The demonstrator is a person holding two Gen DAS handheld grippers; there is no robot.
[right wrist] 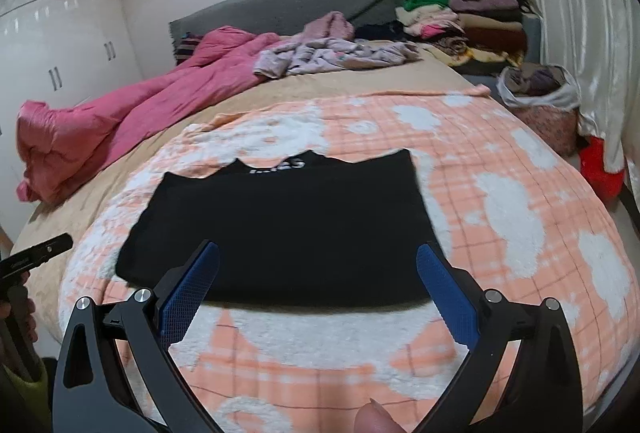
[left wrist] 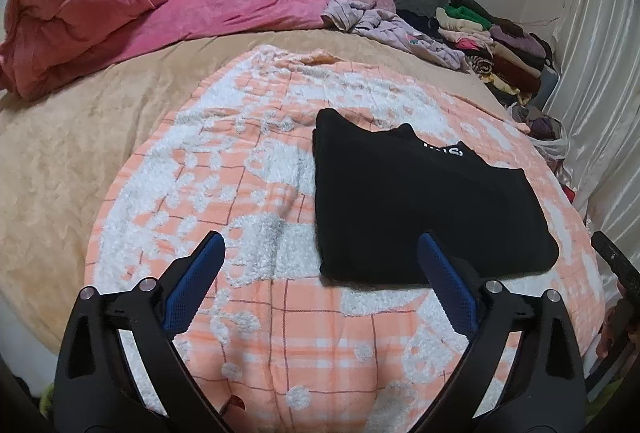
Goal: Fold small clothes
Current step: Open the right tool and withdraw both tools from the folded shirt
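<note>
Covering the bed, orange checked blanket (right wrist: 480, 161), pink quilt (right wrist: 100, 121), white wardrobe (right wrist: 60, 45)

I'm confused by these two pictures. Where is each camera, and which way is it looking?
Left wrist: sits on the left gripper, looking down its open fingers over the bed; black garment ahead-right.
Right wrist: sits on the right gripper, garment straight ahead; a fingertip shows.
Both share the garment, checked blanket and pink duvet.
</note>
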